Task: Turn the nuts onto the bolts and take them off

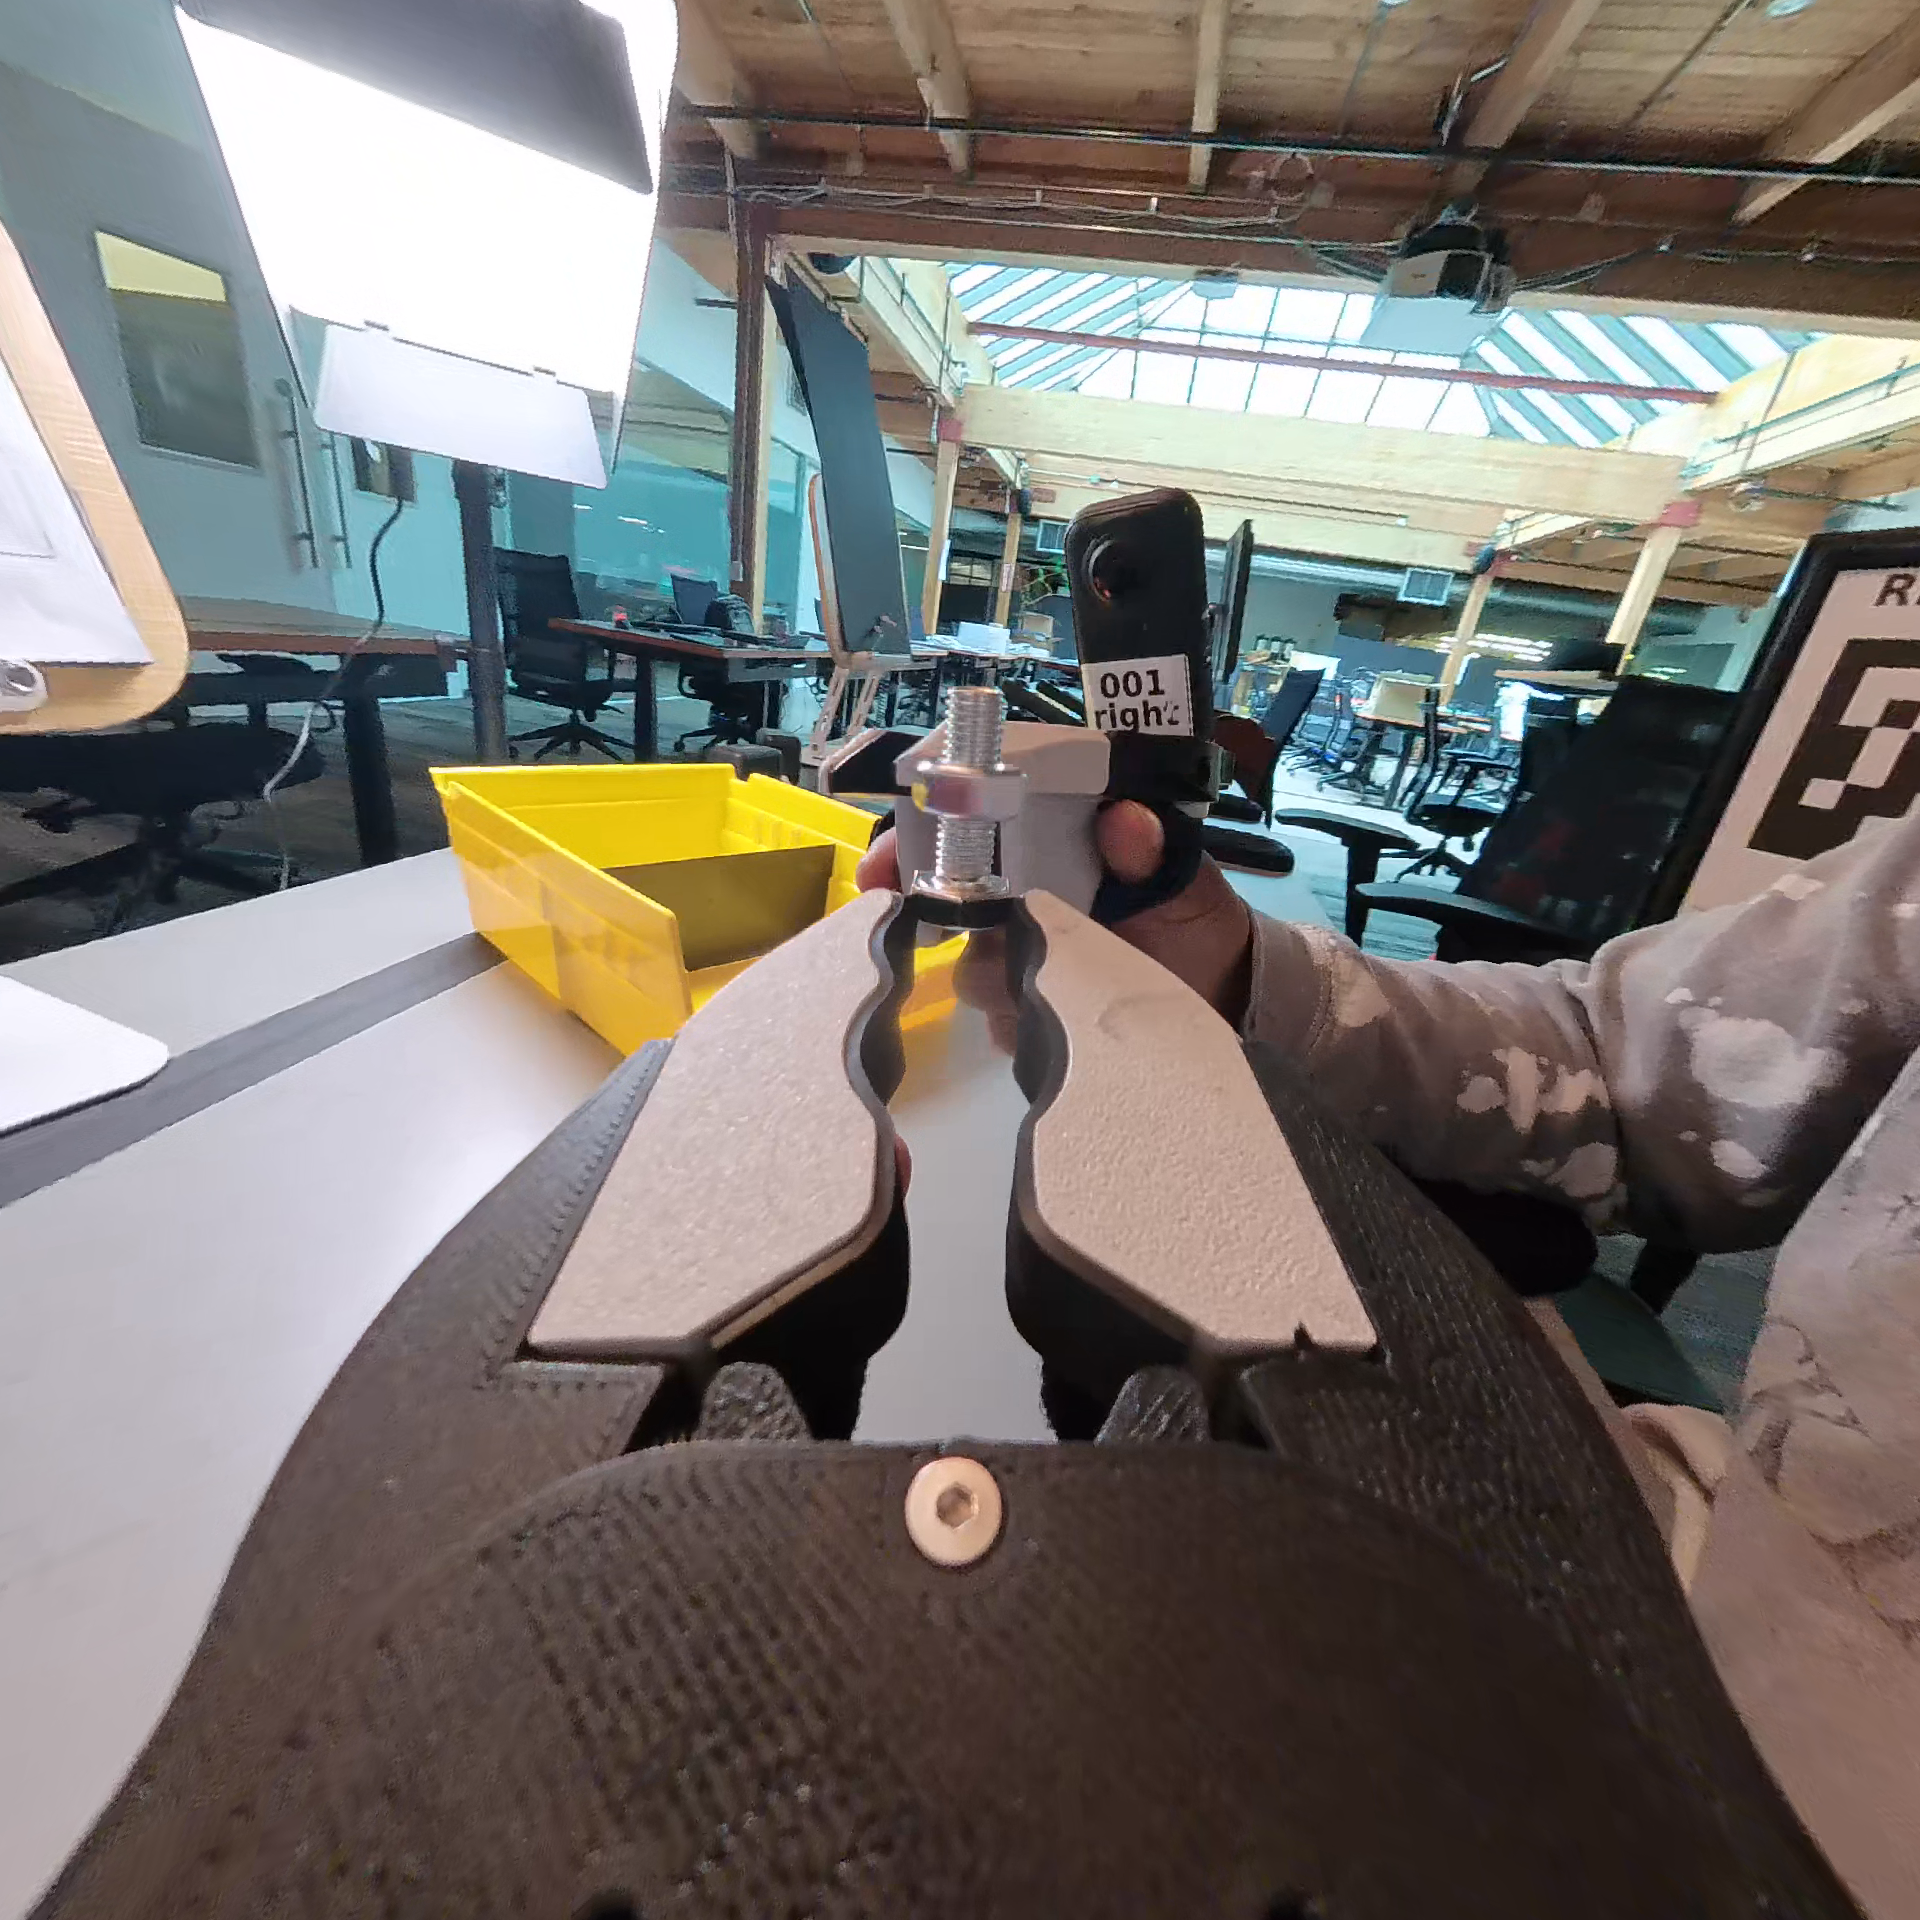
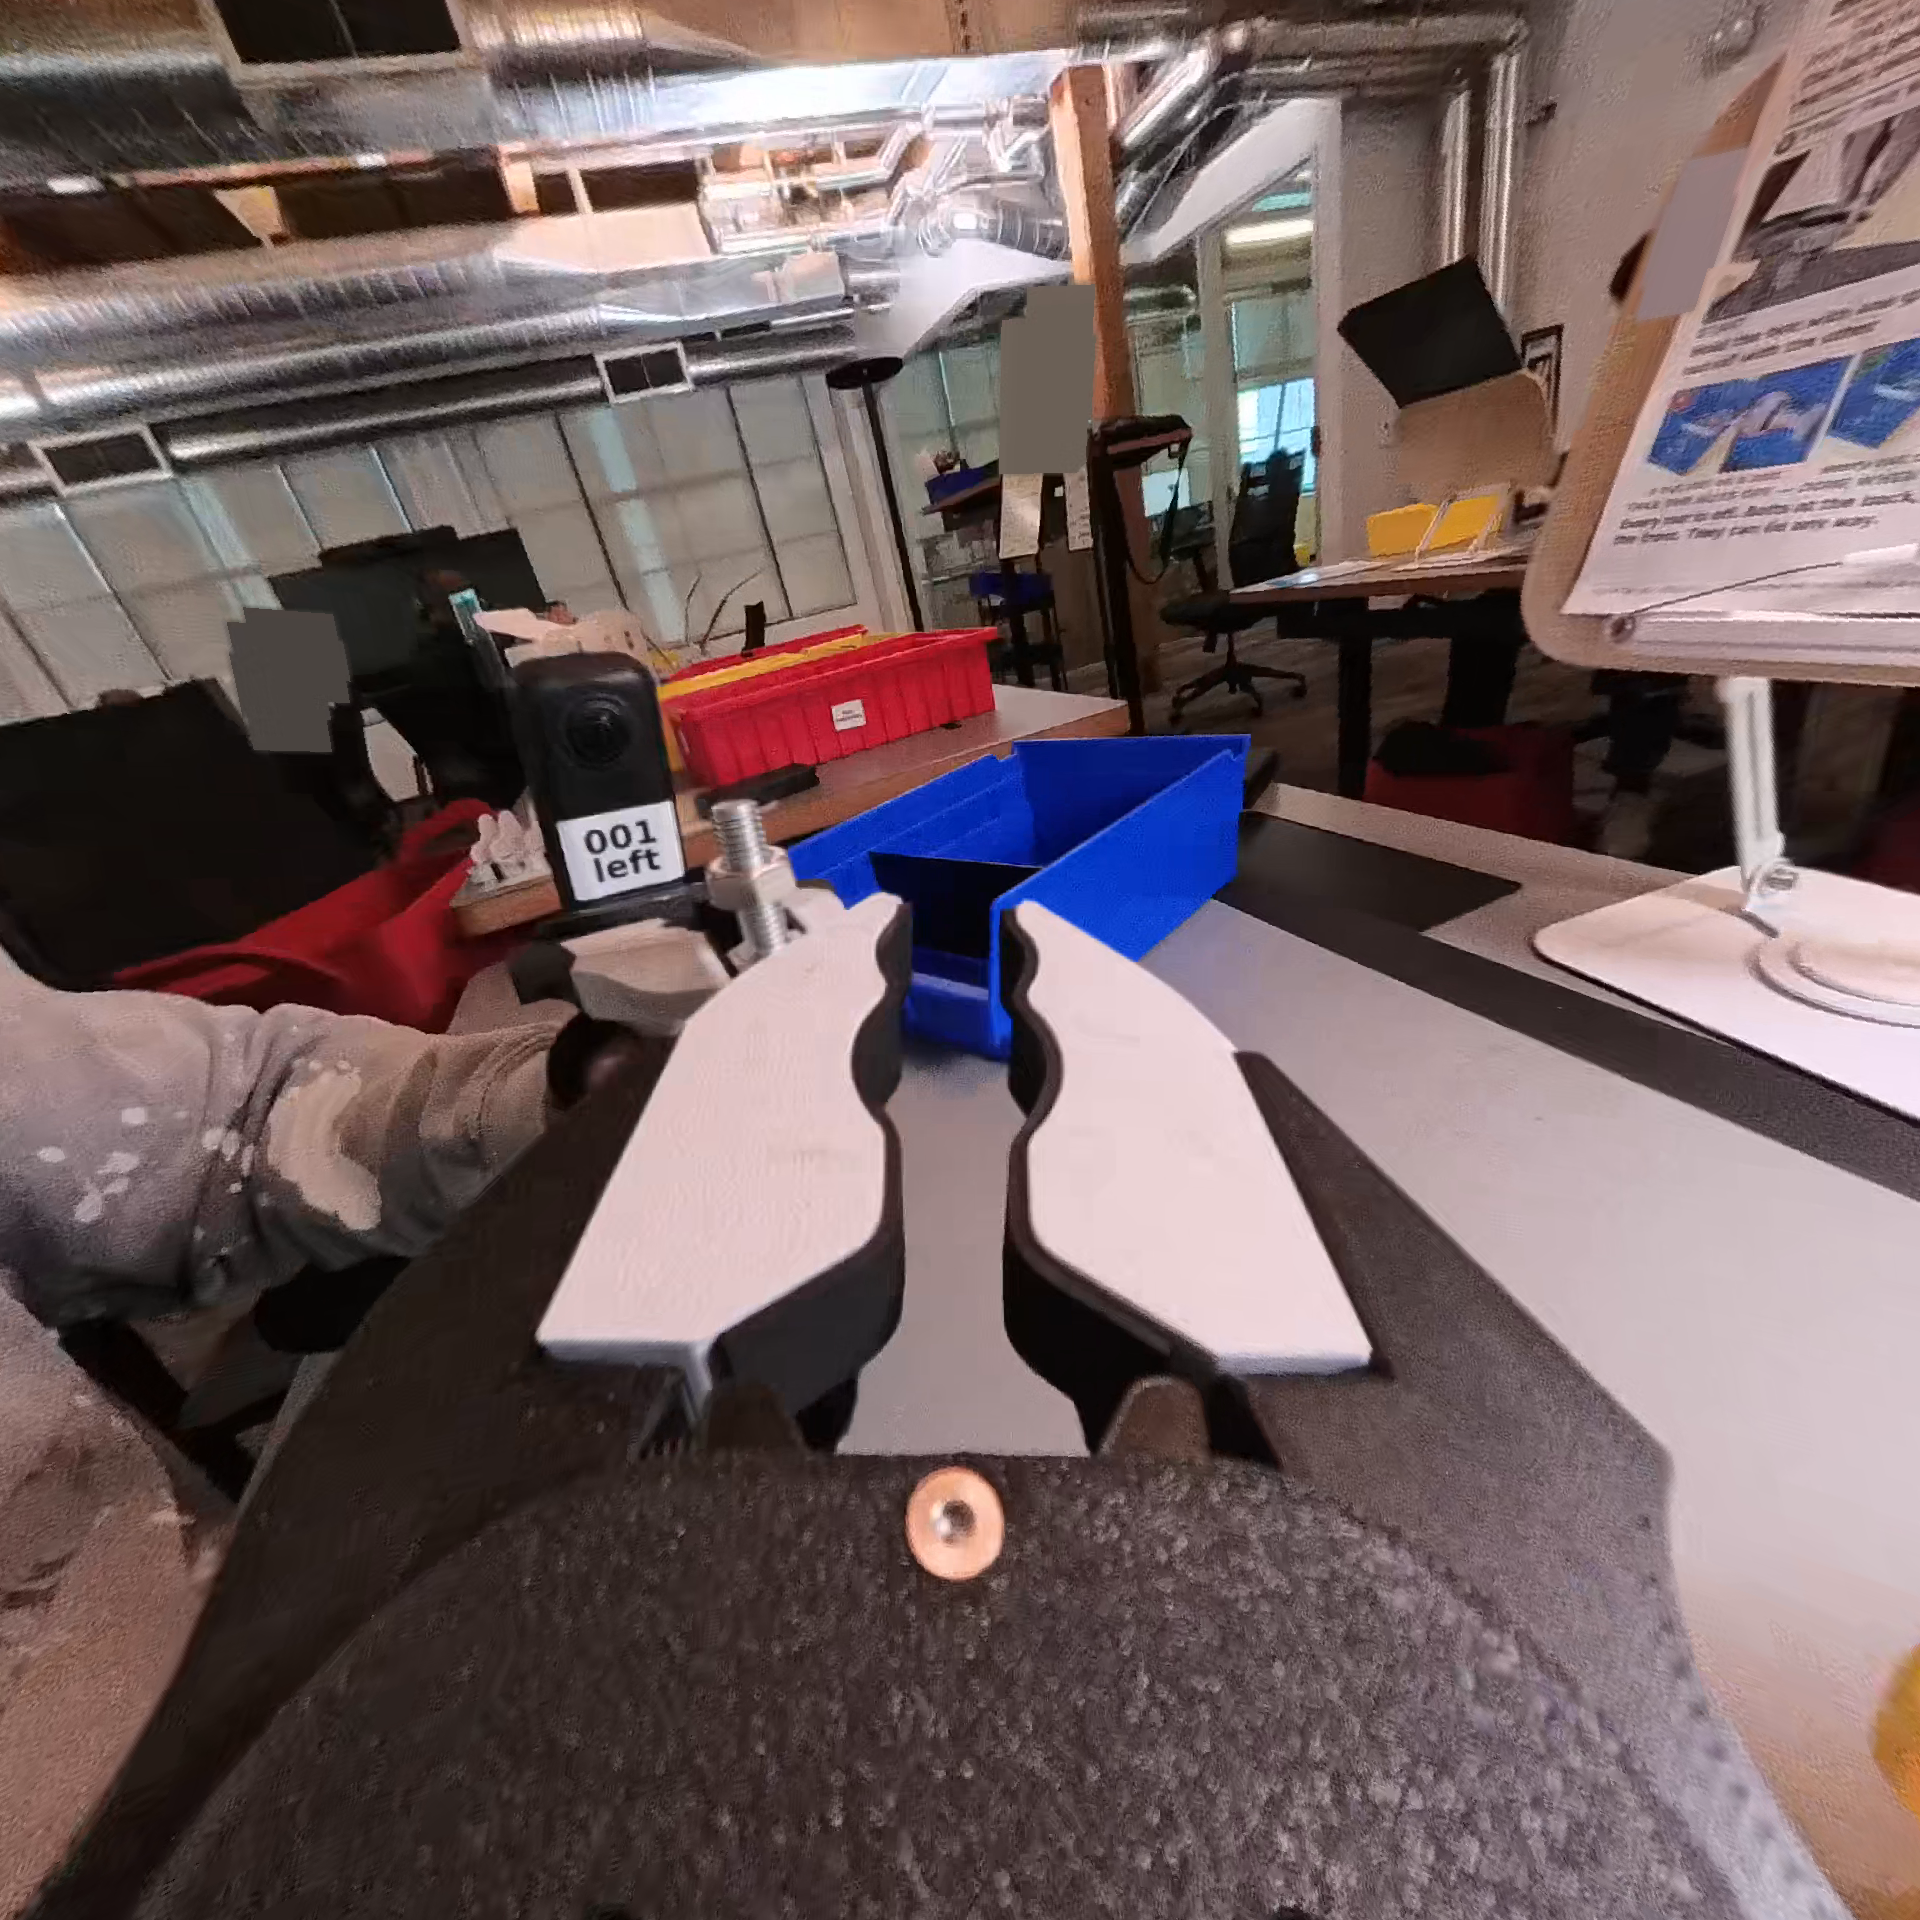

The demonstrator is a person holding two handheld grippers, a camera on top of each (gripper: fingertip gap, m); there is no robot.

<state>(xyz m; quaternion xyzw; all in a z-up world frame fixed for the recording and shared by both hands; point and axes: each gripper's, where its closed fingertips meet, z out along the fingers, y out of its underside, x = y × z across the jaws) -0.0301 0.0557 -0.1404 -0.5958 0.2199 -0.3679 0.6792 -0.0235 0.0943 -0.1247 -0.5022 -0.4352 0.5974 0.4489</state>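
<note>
A silver bolt (image 1: 962,854) stands upright above the grey table (image 1: 260,1195). My left gripper (image 1: 961,920) is shut on its hex head at the bottom. A silver nut (image 1: 956,795) sits about halfway up the thread. In the right wrist view the bolt (image 2: 740,831) and nut (image 2: 750,881) are just past the left fingertip of my right gripper (image 2: 956,920), not between the fingers. The right gripper's fingers stand apart with nothing between them. One grey finger (image 1: 1039,831) shows close behind the nut in the left wrist view.
A yellow bin (image 1: 582,894) stands on the table behind the bolt. A blue bin (image 2: 1101,862) lies straight ahead of my right gripper. A white stand base (image 2: 1714,987) with a clipboard (image 2: 1766,416) is at the right. A red bin (image 2: 831,707) sits on a farther table. The gap from one gripper's tips to the other's is roughly 5 cm.
</note>
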